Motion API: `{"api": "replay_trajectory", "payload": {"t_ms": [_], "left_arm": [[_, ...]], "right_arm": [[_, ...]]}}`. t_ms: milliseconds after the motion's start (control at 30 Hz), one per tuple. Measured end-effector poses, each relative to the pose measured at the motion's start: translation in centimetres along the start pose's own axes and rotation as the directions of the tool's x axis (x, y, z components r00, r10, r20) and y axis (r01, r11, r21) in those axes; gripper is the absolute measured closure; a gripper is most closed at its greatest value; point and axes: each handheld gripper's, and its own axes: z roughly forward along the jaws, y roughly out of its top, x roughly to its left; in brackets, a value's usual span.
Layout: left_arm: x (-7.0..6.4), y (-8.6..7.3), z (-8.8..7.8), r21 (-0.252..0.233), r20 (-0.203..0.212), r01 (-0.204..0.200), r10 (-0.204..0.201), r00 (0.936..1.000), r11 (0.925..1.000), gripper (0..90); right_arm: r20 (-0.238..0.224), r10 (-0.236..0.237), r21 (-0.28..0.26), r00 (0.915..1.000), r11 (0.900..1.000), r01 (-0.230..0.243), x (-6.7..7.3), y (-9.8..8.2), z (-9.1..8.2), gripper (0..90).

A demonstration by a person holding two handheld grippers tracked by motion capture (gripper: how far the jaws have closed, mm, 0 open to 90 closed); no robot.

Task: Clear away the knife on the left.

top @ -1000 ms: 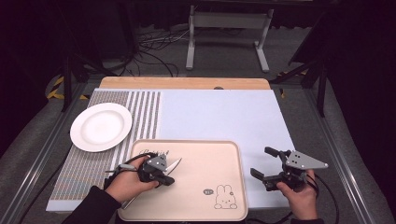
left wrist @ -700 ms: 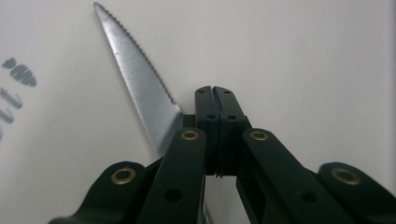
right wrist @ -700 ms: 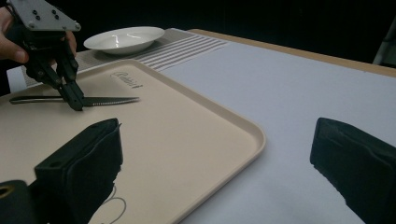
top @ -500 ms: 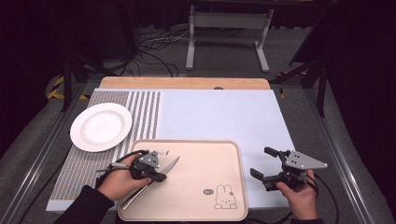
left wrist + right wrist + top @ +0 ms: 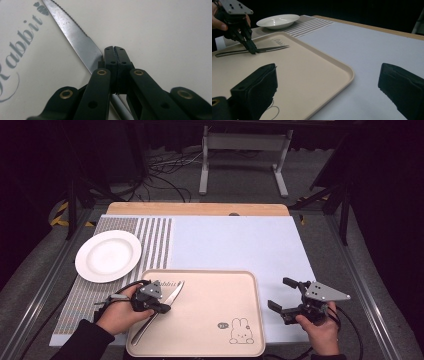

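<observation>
Clamping on the knife (image 5: pixel 159 307), the left gripper (image 5: pixel 161 306) has its jaws pressed together at the junction of blade and handle, as the left gripper view confirms: pads meet with the knife (image 5: pixel 75 37) passing just under and beside them, serrated edge pointing away over the printed lettering. Compared with a second ago, the left gripper has drawn back toward the near left corner of the tray (image 5: pixel 210 290), and the knife has come with it, now lying diagonally along the tray's left edge, tip toward the far left corner. Judgement: the grasp is secured and the knife is about to be lifted or carried, probably toward the plate (image 5: pixel 108 255). From the right gripper view the knife (image 5: pixel 249 51) appears to lie flat on or barely off the tray (image 5: pixel 332 66); cannot tell which. Right gripper (image 5: pixel 287 297) hovers with jaws wide apart over the white mat (image 5: pixel 235 240), just off the tray's right edge, holding nothing and unchanged in position. Plate sits on the striped mat (image 5: pixel 152 237) beyond the tray's far left corner, empty. Only the tray rim stands in the path between knife and plate.
</observation>
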Motion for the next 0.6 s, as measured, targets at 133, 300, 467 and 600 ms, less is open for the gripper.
{"api": "replay_trajectory", "payload": {"t_ms": [133,300,467,600], "left_arm": [[0.2,-0.5,-0.4,0.004,-0.012,0.011,-0.011,0.9999,0.9999,90.0],[0.5,-1.1,-0.9,0.003,-0.032,0.031,-0.031,0.9990,0.9995,90.0],[0.6,-1.5,-1.2,-0.001,-0.038,0.049,-0.049,0.9981,0.9988,90.0],[0.7,-1.8,-1.4,0.001,-0.049,0.054,-0.054,0.9974,0.9986,90.0]], "right_arm": [[0.002,0.001,0.002,1.0000,1.000,-0.001,0.0,0.0,0.0,3.0],[0.003,0.003,0.003,1.0000,1.000,-0.003,0.0,-0.1,0.0,3.0],[0.003,0.001,0.005,1.0000,1.000,-0.001,0.0,-0.1,0.1,3.0],[0.004,0.001,0.005,1.0000,1.000,-0.001,0.0,-0.1,0.1,3.0]]}}
